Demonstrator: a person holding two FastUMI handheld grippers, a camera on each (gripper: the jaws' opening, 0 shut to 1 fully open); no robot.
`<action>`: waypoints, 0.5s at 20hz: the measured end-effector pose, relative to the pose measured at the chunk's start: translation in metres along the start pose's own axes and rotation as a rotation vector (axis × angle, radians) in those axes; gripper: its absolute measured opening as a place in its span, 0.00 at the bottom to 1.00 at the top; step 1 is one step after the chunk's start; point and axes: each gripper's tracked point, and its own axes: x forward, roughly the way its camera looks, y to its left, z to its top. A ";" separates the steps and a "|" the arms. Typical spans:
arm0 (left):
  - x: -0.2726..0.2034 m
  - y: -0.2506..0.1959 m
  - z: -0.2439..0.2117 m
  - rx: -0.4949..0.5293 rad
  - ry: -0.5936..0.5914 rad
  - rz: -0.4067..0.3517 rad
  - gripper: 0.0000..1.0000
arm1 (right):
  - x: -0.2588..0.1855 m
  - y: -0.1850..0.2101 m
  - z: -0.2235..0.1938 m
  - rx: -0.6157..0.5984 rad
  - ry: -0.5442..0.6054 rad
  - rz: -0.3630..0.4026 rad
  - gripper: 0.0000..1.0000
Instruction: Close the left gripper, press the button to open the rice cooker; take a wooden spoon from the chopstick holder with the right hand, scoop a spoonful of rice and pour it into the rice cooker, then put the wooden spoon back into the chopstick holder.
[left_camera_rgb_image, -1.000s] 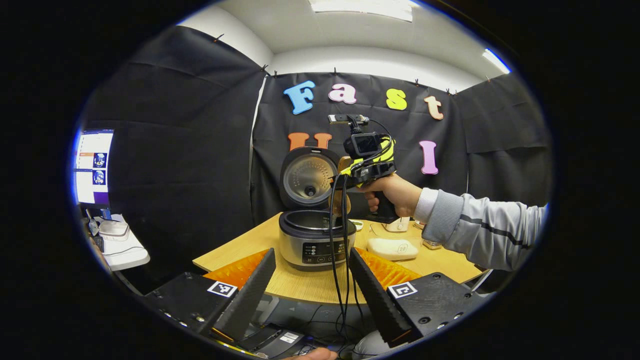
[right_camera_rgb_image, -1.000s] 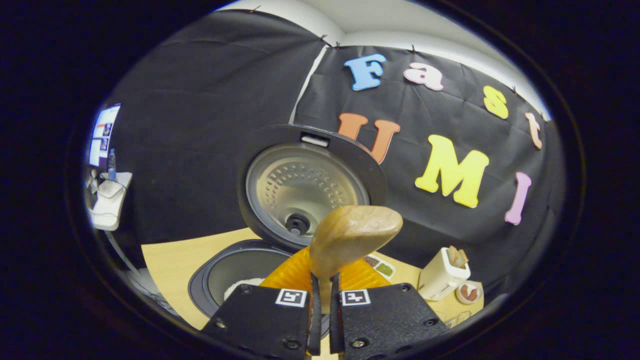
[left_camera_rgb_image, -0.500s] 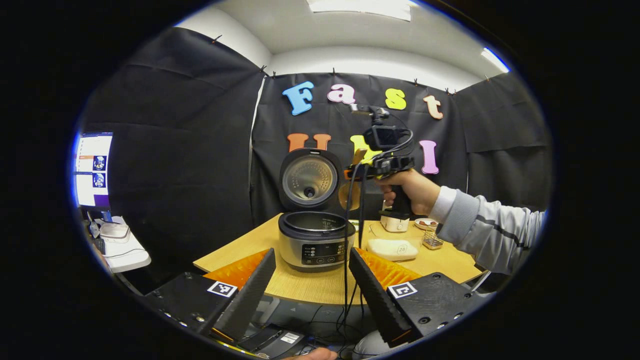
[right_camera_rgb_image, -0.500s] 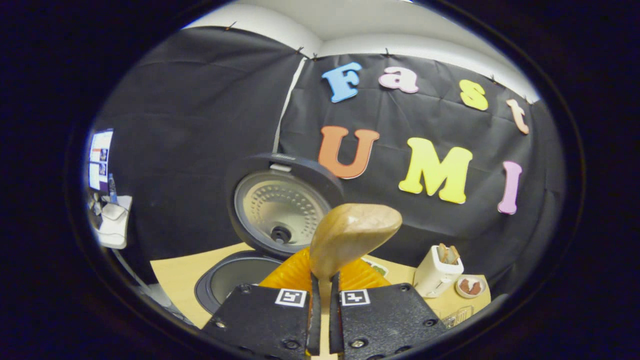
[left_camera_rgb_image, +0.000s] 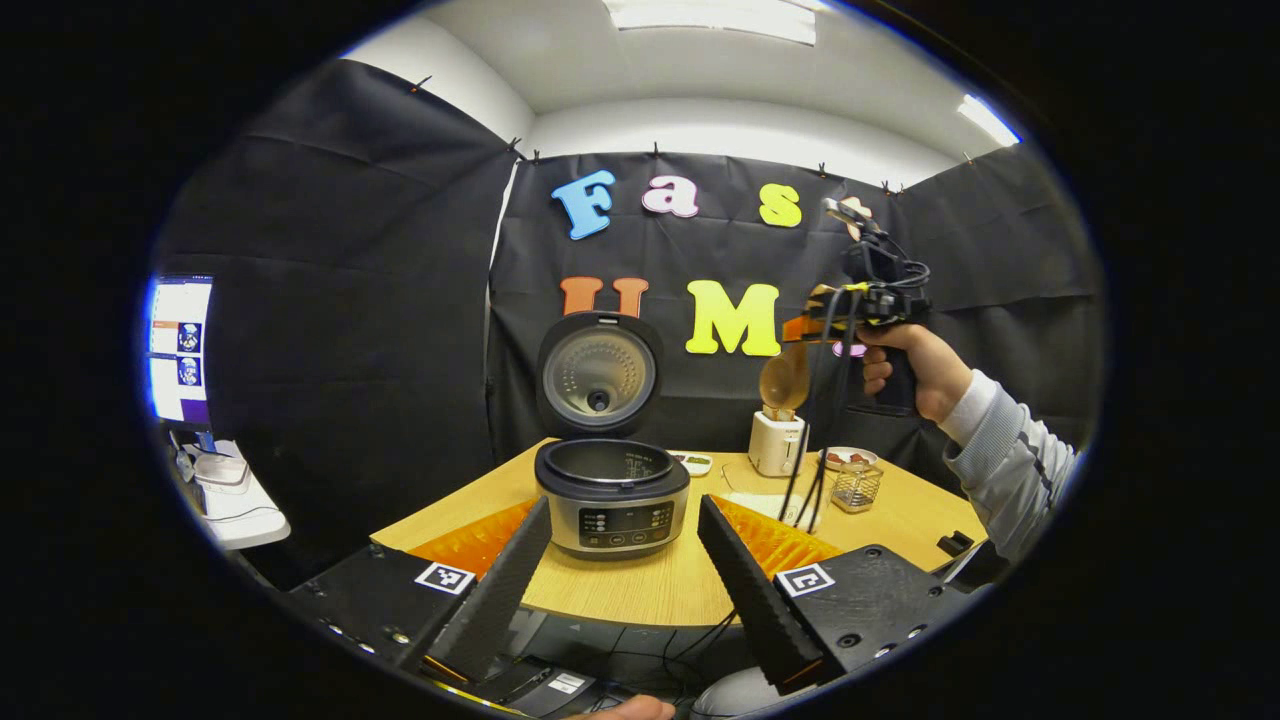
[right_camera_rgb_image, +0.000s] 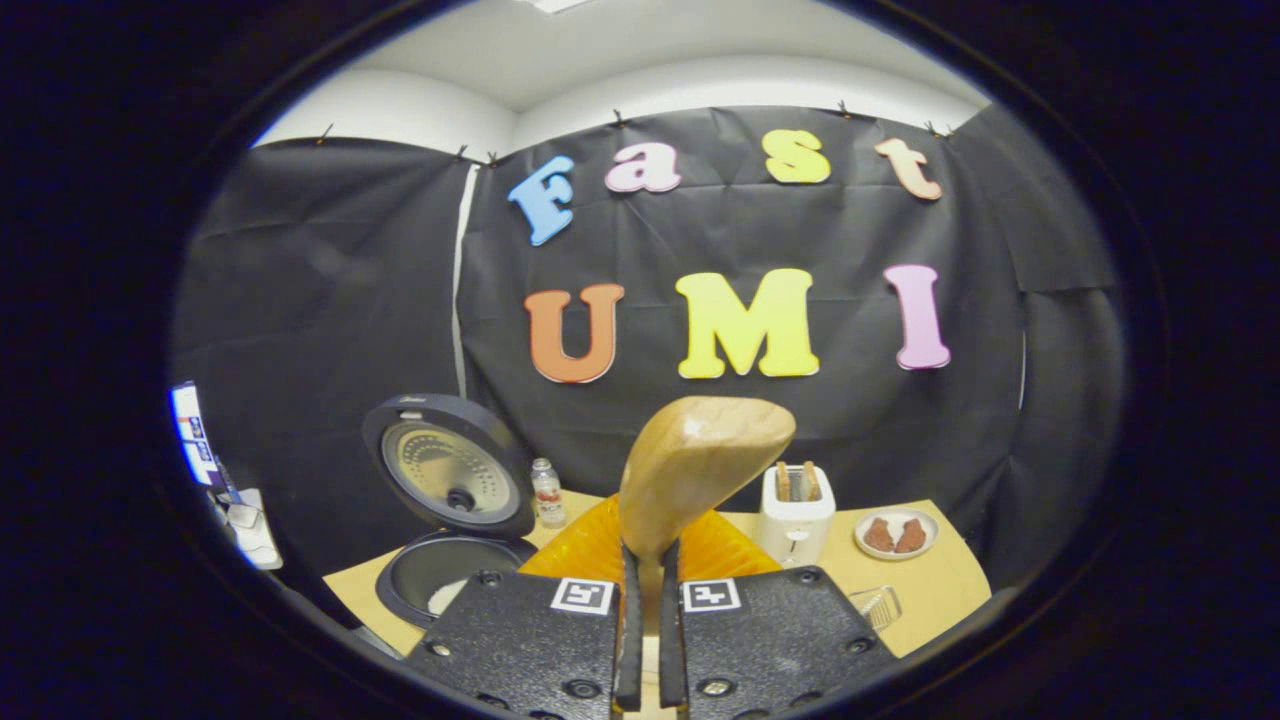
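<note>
Your right gripper holds the wooden spoon by its handle, both fingers pressed close on either side, the bowl rising upright just ahead of the fingertips. In the left gripper view the same right gripper is raised high at the right, the spoon hanging below it directly above the white toaster and just left of the wire chopstick holder. The rice cooker stands on the wooden table, lid upright and open, well to the left of the spoon; in the right gripper view white rice shows inside the pot.

Compared with one second ago, the spoon has left the space over the cooker's rim and travelled rightward toward the toaster and holder, and the cooker has shrunk toward the lower left of the right gripper view.

Your hand grips the handle with the sleeve sloping down to the right, forearm raised. Your left gripper is held low before the table edge, fingers spread wide and empty, framing the cooker.
</note>
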 end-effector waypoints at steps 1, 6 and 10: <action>0.003 -0.002 0.002 -0.004 -0.003 0.000 0.94 | -0.006 -0.020 0.002 0.010 -0.008 -0.022 0.12; 0.022 -0.022 0.007 -0.026 -0.021 -0.013 0.94 | -0.017 -0.110 -0.012 0.031 -0.009 -0.124 0.12; 0.036 -0.036 0.004 -0.030 -0.010 -0.021 0.94 | -0.006 -0.167 -0.037 0.035 0.014 -0.172 0.12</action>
